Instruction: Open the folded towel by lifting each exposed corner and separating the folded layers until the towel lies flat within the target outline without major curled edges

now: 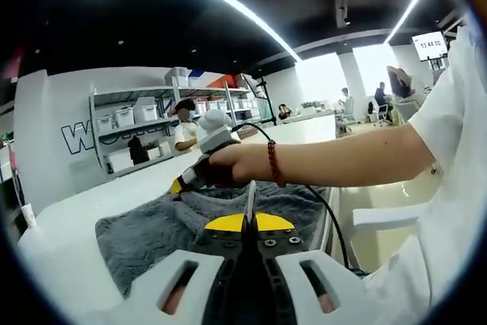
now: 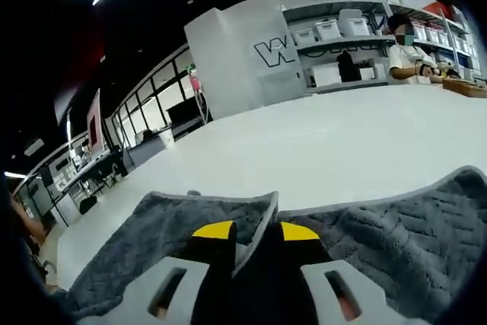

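Both grippers' fingers point(image 1: 249, 207) point(image 2: 255, 226) pinch the grey towel point(image 1: 152, 234), its folds hiding the tips.

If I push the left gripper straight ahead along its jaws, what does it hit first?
The left gripper is already shut on a grey towel edge. Straight ahead, it would likely meet the person's hand holding the right gripper over the towel, though depth is hard to judge.
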The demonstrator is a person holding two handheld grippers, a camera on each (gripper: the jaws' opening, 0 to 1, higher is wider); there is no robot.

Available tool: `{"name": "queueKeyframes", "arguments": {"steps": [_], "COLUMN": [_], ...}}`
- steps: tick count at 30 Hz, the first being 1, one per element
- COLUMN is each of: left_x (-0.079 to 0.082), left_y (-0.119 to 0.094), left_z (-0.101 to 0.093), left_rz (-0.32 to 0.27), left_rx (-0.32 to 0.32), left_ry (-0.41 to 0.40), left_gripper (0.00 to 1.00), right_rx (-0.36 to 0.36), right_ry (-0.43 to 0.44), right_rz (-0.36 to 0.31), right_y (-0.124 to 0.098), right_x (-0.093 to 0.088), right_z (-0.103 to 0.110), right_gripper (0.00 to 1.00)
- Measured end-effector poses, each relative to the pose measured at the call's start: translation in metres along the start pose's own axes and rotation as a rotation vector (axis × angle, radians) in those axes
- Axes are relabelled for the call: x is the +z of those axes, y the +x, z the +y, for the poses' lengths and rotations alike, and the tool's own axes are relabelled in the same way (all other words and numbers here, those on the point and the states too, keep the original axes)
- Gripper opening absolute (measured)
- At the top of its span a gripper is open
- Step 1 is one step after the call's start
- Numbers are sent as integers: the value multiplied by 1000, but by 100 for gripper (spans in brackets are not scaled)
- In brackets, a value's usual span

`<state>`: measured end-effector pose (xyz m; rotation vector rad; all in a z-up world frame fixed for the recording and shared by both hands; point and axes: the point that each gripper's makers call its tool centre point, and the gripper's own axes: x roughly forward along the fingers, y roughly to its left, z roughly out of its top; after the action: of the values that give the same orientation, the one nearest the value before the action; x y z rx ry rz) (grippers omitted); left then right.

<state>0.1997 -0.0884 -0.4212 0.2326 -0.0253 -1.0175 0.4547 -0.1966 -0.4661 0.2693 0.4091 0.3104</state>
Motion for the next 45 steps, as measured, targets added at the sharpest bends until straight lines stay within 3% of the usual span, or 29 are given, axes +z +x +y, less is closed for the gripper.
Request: {"name": "queueKeyframes", "arguments": {"steps": [7, 11, 17, 25, 32, 38, 45], "left_x": [-1, -1, 0, 7, 15, 25, 34], "left_y": [0, 2, 2, 2, 2, -2, -3], "left_z": [-1, -3, -5, -10, -12, -9, -10], "left_rz": [3, -2, -11, -39, -85, -154, -198], "left_rx": [-7, -13, -15, -37, -58, -78, -80], "left_ry": [-6, -18, -1, -8, -28, -106, -97], "left_gripper": [2, 2, 2, 2, 2, 2, 1], "right_rx": [20, 42, 37, 61, 66, 69, 73], "right_ry": [14, 18, 35, 33, -1, -36, -33], "right_rz": [-11, -25, -63, -63, -65, -67, -97], "right_y": [6, 8, 7, 11, 13, 8, -3], "right_x": [6, 9, 21, 28, 39, 38, 39], "right_z": [0, 2, -3, 1, 7, 13, 22], "right_gripper": [9, 0, 0, 0, 0, 0, 0]}}
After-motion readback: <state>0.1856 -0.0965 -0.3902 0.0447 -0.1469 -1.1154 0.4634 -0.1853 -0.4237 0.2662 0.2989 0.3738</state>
